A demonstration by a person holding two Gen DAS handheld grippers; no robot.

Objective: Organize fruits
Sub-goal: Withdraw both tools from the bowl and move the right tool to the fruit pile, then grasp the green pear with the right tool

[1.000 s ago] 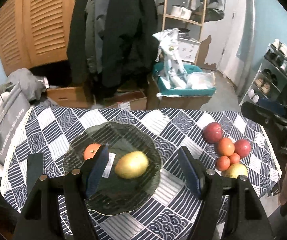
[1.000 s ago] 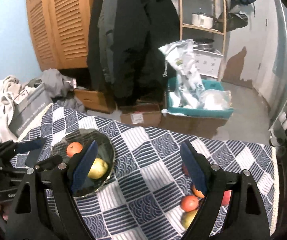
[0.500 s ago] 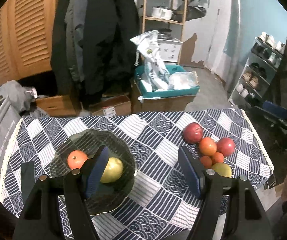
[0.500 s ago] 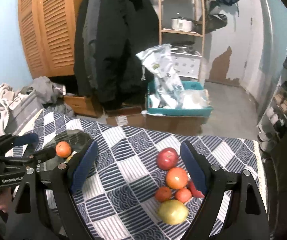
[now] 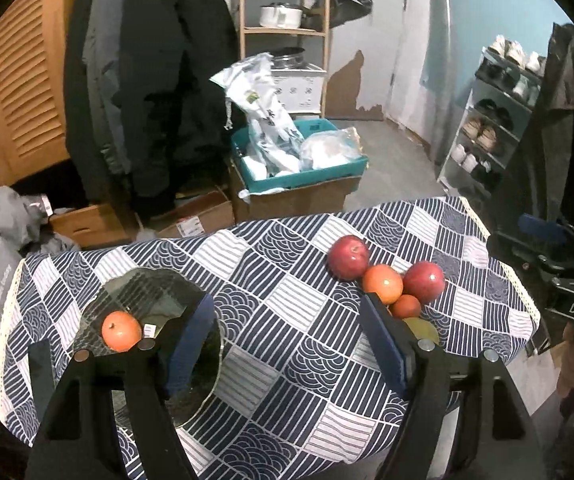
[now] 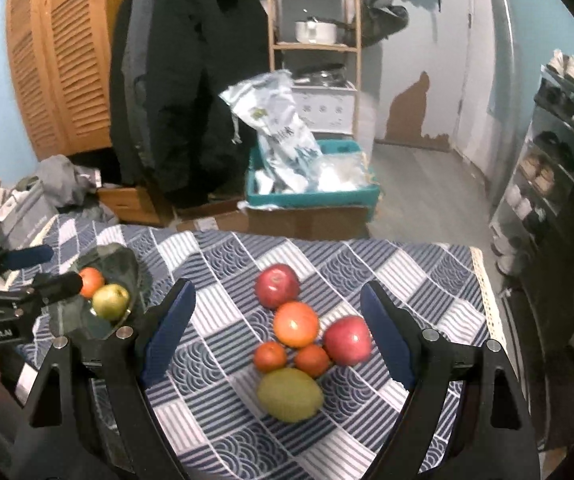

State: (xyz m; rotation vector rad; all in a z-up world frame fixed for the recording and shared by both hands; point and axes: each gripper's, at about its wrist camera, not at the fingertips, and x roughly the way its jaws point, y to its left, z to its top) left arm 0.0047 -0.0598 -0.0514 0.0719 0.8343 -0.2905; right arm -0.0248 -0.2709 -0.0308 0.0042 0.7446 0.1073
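Observation:
A dark glass plate (image 5: 147, 292) lies on the left of the table with an orange (image 5: 121, 330) and a green fruit (image 6: 110, 301) on it. On the right is a pile: two red apples (image 6: 278, 285) (image 6: 347, 340), a big orange (image 6: 295, 324), two small oranges (image 6: 270, 356) and a yellow-green fruit (image 6: 290, 394). My left gripper (image 5: 287, 312) hangs over the table's middle, its jaws opening with nothing between them. My right gripper (image 6: 278, 296) stands open above the pile, touching no fruit. Each gripper shows at the edge of the other's view.
The small table (image 5: 287, 264) wears a blue-and-white patterned cloth and its edges are close on every side. Behind it are cardboard boxes, a teal crate (image 5: 299, 168) of bags, hanging coats and a wooden shelf. A shoe rack (image 5: 495, 120) stands at the right.
Both grippers have swung to the right. The left one left the plate for the table's middle and its jaws widened a little. The right one came over the fruit pile.

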